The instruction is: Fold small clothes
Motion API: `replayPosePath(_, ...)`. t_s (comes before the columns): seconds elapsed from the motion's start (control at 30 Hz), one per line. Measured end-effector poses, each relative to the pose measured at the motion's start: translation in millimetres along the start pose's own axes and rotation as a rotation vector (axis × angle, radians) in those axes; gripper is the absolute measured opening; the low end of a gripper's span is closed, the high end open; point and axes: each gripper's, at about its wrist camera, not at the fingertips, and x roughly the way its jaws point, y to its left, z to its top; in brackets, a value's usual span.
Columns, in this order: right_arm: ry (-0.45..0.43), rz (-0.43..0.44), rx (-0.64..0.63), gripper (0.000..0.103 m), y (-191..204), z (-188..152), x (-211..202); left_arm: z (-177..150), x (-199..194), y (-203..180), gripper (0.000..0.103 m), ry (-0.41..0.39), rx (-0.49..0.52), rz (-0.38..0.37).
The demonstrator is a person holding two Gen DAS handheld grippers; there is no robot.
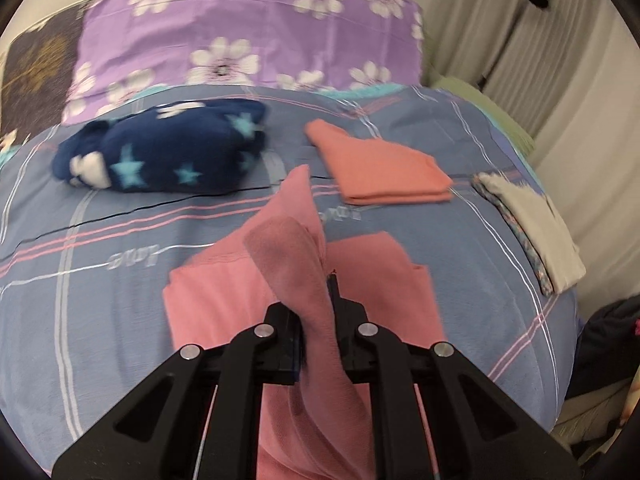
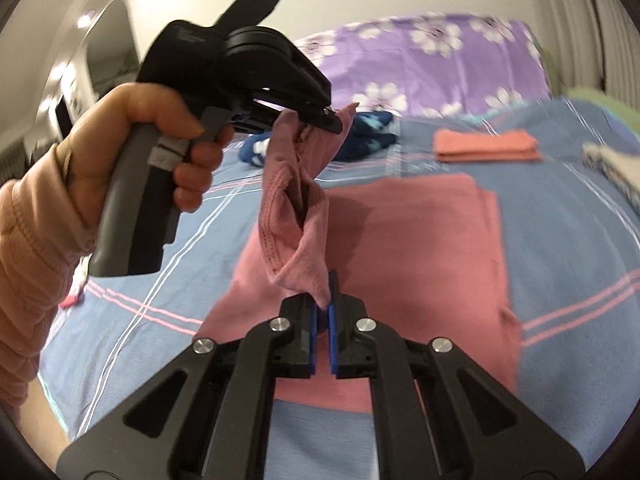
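left gripper (image 1: 320, 300) had its jaws closed on one end of the pink garment (image 1: 296, 248), and right gripper (image 2: 325, 296) had its blue pads pinched tight on the other end, so that edge hung lifted between them above the rest of the garment, which lay flat on the blue striped bedspread (image 1: 120, 240). further back sat a folded orange cloth (image 1: 384, 172) right of centre, a navy star fleece (image 1: 168, 148) to the left, a white folded piece (image 1: 532, 232) at the right edge, and a purple floral pillow (image 1: 248, 28) at the far end.
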Motion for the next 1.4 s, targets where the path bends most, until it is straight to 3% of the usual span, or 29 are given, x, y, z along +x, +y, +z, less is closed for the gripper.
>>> replayPosePath(0.2,-0.003,-0.022,0.104,0.004,-52.9,-3.5,-10.8,3.2,34.4,-55.6,0.01,0.052,0.075,0.016)
replayPosePath(0.33,0.028,0.011,0.164,0.004,-76.2,-10.7,-10.8,0.1,57.4,-82.0,0.01,0.091,0.118,0.032)
replayPosePath(0.67,0.067,0.056,0.237,0.004,-97.7,-24.5,-5.8,-11.2,91.5,-112.6,0.01,0.14,0.181,0.1)
replayPosePath(0.73,0.068,0.061,0.253,0.004,-102.0,-25.2,-7.3,-11.0,93.5,-113.0,0.012,0.133,0.176,0.083)
replayPosePath(0.8,0.075,0.073,0.271,0.004,-104.2,-26.6,-7.0,-11.0,91.4,-115.4,0.026,0.117,0.178,0.068)
replayPosePath(0.87,0.083,0.079,0.28,0.004,-105.6,-27.8,-6.2,-11.2,79.5,-120.7,0.054,0.061,0.202,0.09)
replayPosePath(1.07,0.12,0.093,0.296,0.004,-106.6,-32.5,-3.2,-30.9,32.3,-129.0,0.074,-0.052,0.351,0.151)
replayPosePath(1.17,0.123,0.091,0.31,0.01,-108.9,-36.1,-5.2,-58.8,12.4,-116.6,0.081,-0.057,0.397,0.171)
replayPosePath(1.27,0.128,0.09,0.324,0.013,-111.9,-38.8,-7.8,-86.0,3.6,-97.1,0.087,-0.019,0.396,0.123)
replayPosePath(1.4,0.132,0.08,0.298,0.019,-107.2,-39.8,-11.1,-114.9,-12.0,-61.5,0.087,-0.048,0.284,0.062)
